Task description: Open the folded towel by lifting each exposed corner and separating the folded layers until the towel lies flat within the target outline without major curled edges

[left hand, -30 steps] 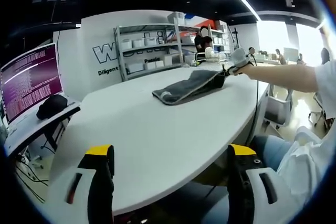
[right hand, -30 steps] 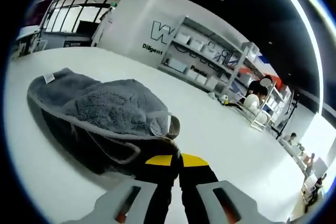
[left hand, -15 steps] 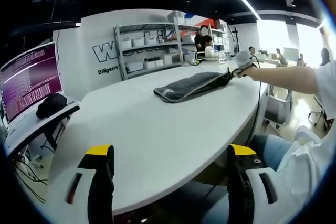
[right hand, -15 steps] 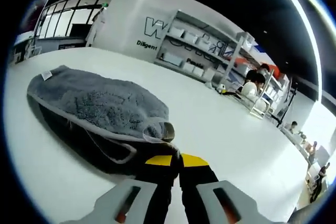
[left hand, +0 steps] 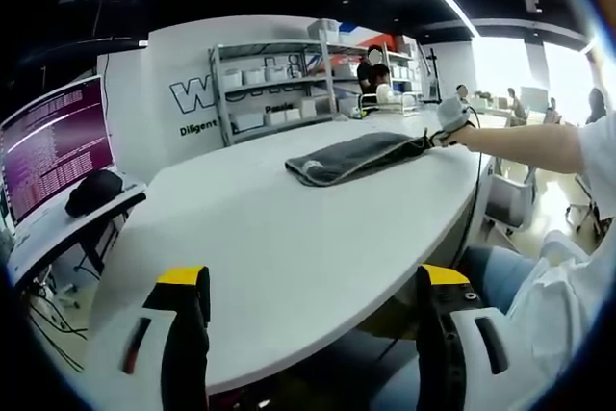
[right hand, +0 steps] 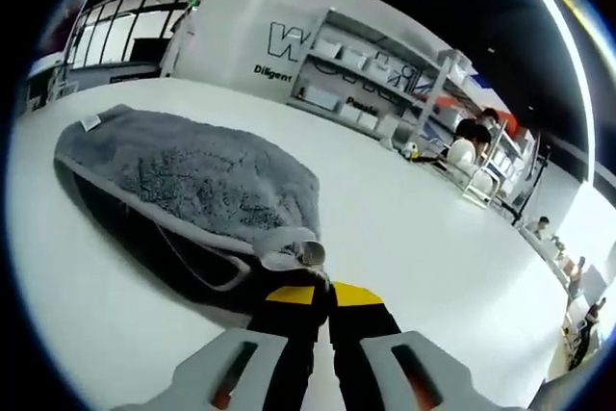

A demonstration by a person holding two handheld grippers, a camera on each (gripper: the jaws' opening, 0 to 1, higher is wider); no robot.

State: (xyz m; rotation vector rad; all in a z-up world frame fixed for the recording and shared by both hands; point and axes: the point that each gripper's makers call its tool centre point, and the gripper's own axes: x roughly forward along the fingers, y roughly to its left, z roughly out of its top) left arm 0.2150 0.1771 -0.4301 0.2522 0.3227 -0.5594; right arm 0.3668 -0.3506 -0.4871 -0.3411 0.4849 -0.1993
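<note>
Right gripper view looks along the right tool [right hand: 323, 297], whose yellow-tipped jaws are pressed together on a corner of the grey towel [right hand: 197, 185], with the bound hem and a small curl of cloth sitting just above the tips. From that pinch the towel stretches away across the white counter [right hand: 414, 228] as a long, still doubled shape: an upper layer of fluffy pile lies over a darker lower layer that shows along the near edge, and a small white label sits at the far end. Left gripper view has the same towel [left hand: 351, 154] far across the counter [left hand: 279, 238], low and drawn out toward the right tool [left hand: 433, 138] at the end of the person's outstretched arm [left hand: 525, 144]. The left tool [left hand: 313, 286] hangs near the counter's near edge, well apart from the towel, its jaws spread wide with nothing between them. I judge the task to be early: one corner is gripped and the cloth pulled long, but the layers are not separated and the towel is not flat. No target outline is visible on the counter, so placement cannot be judged. What remains, by my reading, is peeling the upper layer off, opening the remaining fold and smoothing the edges.
</note>
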